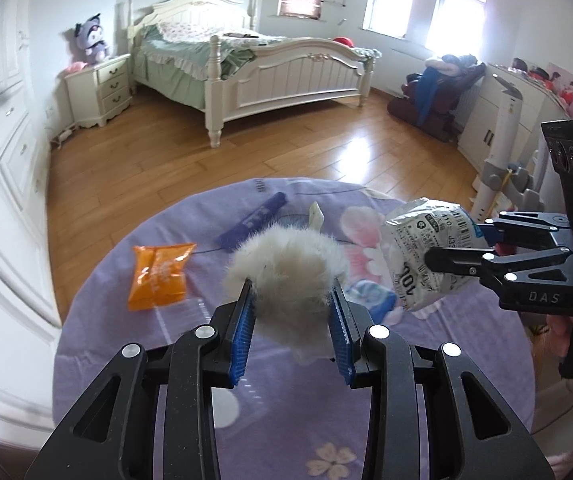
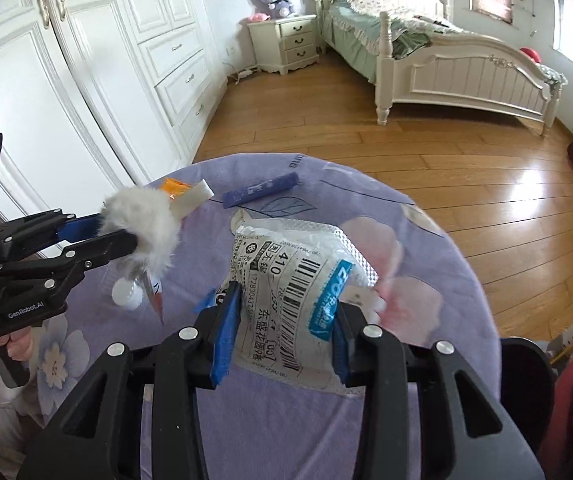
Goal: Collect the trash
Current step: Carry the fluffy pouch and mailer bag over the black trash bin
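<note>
Two grippers are hovering over the round table w/ lilac flowered cloth. Left gripper is clamping a fluffy white fur ball btwn its blue pads, ball sitting right in the jaws, lifted off the cloth. Right gripper is squeezing a crumpled white plastic mailer bag w/ barcode label, jaws pressing both sides, bag raised too. Orange snack wrapper and dark blue flat packet are lying on the cloth beyond, apart from both jaws.
</note>
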Available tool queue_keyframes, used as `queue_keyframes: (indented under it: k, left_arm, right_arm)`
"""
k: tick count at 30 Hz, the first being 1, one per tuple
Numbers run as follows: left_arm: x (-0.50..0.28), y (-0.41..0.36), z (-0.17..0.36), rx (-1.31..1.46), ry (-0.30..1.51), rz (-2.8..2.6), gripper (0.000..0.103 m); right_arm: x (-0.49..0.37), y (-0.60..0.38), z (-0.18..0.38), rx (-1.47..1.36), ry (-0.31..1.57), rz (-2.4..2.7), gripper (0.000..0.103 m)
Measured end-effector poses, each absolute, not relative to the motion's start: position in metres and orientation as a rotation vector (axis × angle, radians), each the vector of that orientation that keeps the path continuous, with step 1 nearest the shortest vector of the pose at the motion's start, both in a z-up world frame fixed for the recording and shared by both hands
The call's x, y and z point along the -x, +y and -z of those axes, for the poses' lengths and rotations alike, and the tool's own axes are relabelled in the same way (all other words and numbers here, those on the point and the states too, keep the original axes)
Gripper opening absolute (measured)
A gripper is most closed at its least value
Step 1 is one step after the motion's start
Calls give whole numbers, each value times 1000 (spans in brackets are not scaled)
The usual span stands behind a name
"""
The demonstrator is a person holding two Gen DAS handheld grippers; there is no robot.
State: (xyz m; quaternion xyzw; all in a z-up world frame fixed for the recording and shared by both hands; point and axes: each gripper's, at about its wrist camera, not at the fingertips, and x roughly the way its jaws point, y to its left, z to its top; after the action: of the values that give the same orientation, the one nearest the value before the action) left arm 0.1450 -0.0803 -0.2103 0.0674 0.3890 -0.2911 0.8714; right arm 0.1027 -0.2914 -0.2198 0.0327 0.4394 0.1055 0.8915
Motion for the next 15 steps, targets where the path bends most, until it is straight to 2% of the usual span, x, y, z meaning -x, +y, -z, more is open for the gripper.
queue_keyframes:
  k: [15]
  left_arm:
    - [-69,-158,177,-223,721,722,35]
  right_arm:
    - [-28,-347,201,-69,852,-61,38]
